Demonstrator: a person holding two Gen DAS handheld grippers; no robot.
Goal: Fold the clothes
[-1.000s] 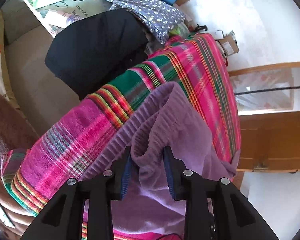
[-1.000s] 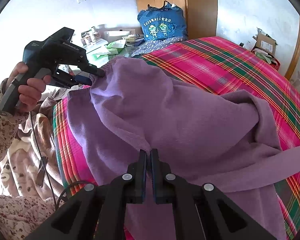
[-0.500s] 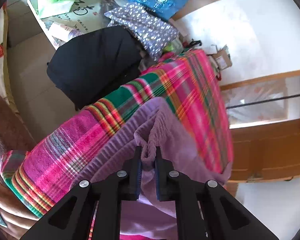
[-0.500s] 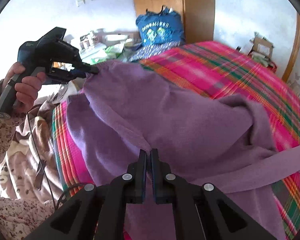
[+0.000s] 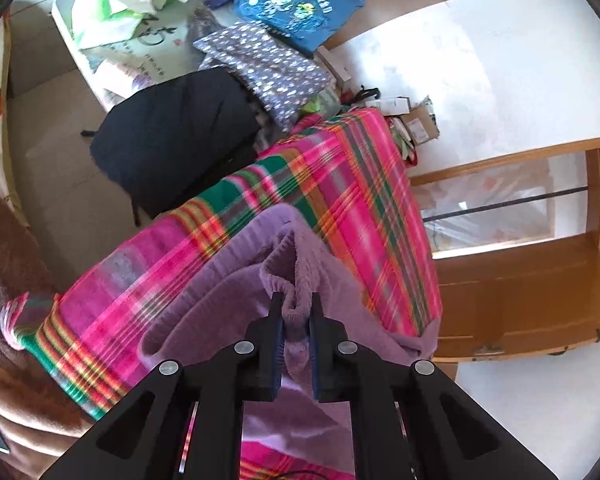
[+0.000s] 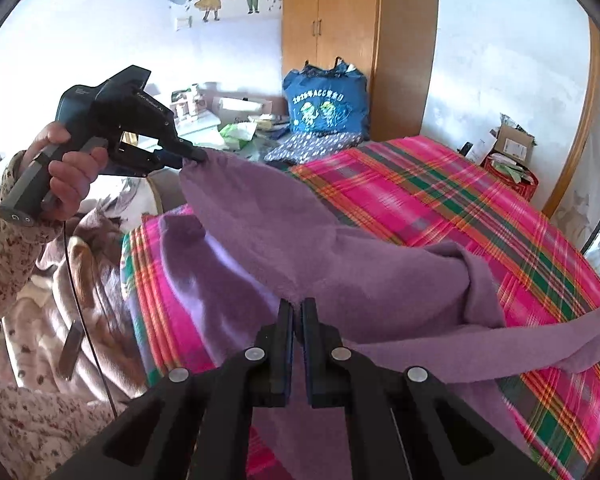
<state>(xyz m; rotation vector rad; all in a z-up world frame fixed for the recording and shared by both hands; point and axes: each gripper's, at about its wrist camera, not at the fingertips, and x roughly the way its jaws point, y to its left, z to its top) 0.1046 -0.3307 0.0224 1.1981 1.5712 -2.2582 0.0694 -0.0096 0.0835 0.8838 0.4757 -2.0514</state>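
The left tongs [image 5: 296, 312] are pinching a bunched, ribbed edge of the purple garment [image 6: 284, 224], and the right tongs [image 6: 298, 316] are pressing together on another fold of the same fleecy fabric. In the right wrist view, a hand [image 6: 66, 172] is gripping the left tool's handle and holding that edge raised, so the garment is hanging between the two tongs while its remainder is draping over the bed [image 6: 440, 200]. The bed is wearing a pink, green and orange plaid cover. Beyond it, a blue printed bag [image 6: 326, 106] is resting before a wooden wardrobe [image 6: 332, 20], and a cluttered surface [image 5: 112, 52] is standing beside a black bundle [image 5: 172, 140].
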